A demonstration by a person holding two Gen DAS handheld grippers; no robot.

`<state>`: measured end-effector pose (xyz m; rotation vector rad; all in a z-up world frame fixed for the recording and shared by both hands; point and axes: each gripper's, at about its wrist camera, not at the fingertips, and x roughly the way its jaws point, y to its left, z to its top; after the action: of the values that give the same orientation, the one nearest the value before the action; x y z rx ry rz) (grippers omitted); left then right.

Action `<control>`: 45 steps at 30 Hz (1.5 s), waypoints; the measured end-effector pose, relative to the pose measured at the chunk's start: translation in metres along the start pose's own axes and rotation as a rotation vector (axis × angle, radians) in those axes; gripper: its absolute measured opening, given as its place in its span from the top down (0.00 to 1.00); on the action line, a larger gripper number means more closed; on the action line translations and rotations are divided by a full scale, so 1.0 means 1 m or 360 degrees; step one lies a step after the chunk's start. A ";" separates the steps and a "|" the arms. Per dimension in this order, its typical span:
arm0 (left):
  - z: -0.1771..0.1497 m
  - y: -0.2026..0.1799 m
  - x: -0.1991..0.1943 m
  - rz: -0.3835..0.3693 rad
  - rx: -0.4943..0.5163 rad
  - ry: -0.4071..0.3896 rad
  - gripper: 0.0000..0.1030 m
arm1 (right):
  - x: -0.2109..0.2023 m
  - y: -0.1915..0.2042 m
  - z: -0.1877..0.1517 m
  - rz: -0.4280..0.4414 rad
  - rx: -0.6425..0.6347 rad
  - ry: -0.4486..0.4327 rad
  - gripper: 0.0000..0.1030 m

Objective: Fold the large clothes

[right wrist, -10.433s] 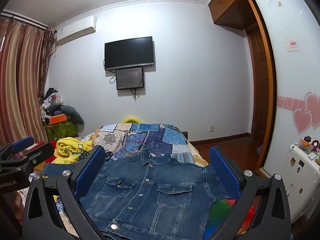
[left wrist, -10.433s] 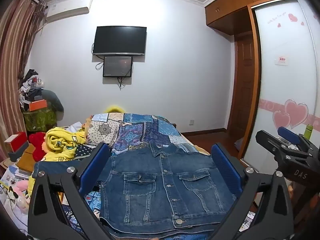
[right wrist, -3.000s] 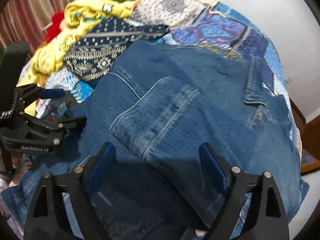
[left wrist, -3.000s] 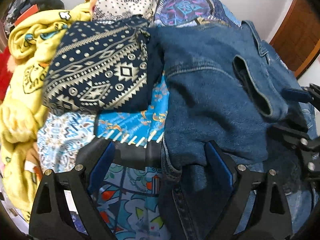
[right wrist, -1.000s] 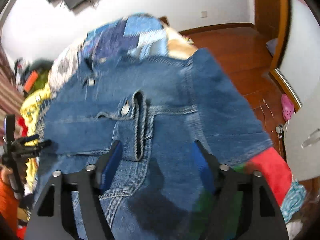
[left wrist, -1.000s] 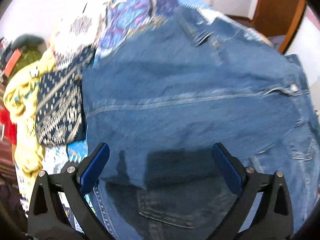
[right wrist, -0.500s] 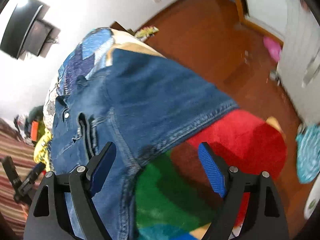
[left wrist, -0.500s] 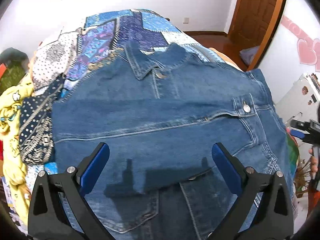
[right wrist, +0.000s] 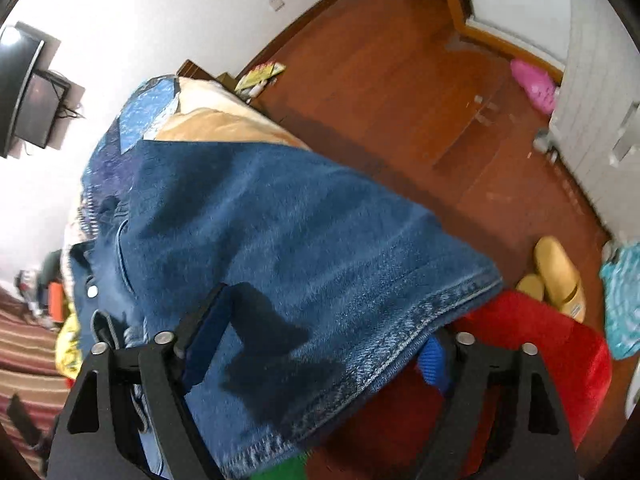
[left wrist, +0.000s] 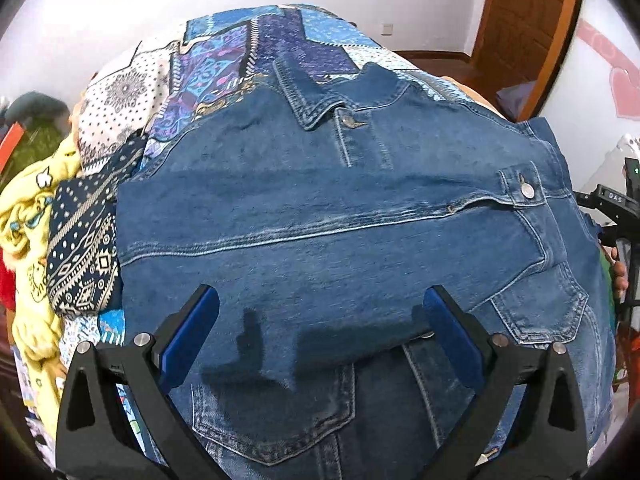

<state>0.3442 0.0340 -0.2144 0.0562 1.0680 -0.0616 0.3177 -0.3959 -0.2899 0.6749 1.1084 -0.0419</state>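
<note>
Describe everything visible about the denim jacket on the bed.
The denim jacket is mid-blue, heavy-looking cloth with pale stitched seams, a collar, metal buttons and flapped chest pockets. It lies front-up across the patchwork bedspread, one sleeve folded flat across its chest, cuff button showing. Its other sleeve hangs over the bed's edge above red fabric. The left tongs stand open above it; the right tongs open, straddling that sleeve's hem.

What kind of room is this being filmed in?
Most likely a home bedroom: a blue denim jacket lies spread on a bed with a blue patchwork quilt, a black wall-mounted television hangs opposite, and yellow slippers sit on the wooden floor.
</note>
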 end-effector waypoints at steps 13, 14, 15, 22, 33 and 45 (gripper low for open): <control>-0.013 0.016 -0.025 -0.0034 -0.0043 -0.0091 0.00 | -0.077 0.044 0.009 0.0141 -0.0099 -0.0349 0.91; -0.014 0.019 -0.028 -0.0040 -0.0050 -0.0101 0.00 | -0.088 0.058 0.009 0.0162 -0.0156 -0.0385 0.91; -0.015 0.021 -0.032 -0.0046 -0.0057 -0.0115 0.00 | -0.098 0.074 0.008 0.0176 -0.0215 -0.0423 0.91; -0.026 0.038 -0.060 -0.0092 -0.0103 -0.0199 0.00 | -0.128 0.187 -0.040 0.0266 -0.0732 -0.0531 0.91; -0.042 0.053 -0.094 -0.0071 -0.0114 -0.0261 0.00 | 0.001 0.215 -0.123 0.0199 -0.0908 0.0175 0.87; -0.003 -0.007 -0.107 -0.0069 0.0072 -0.0331 0.00 | -0.058 0.180 -0.134 0.0220 -0.0994 0.0194 0.45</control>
<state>0.2890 0.0293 -0.1220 0.0659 0.8600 -0.1278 0.2459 -0.1990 -0.1917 0.1902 1.1094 0.4527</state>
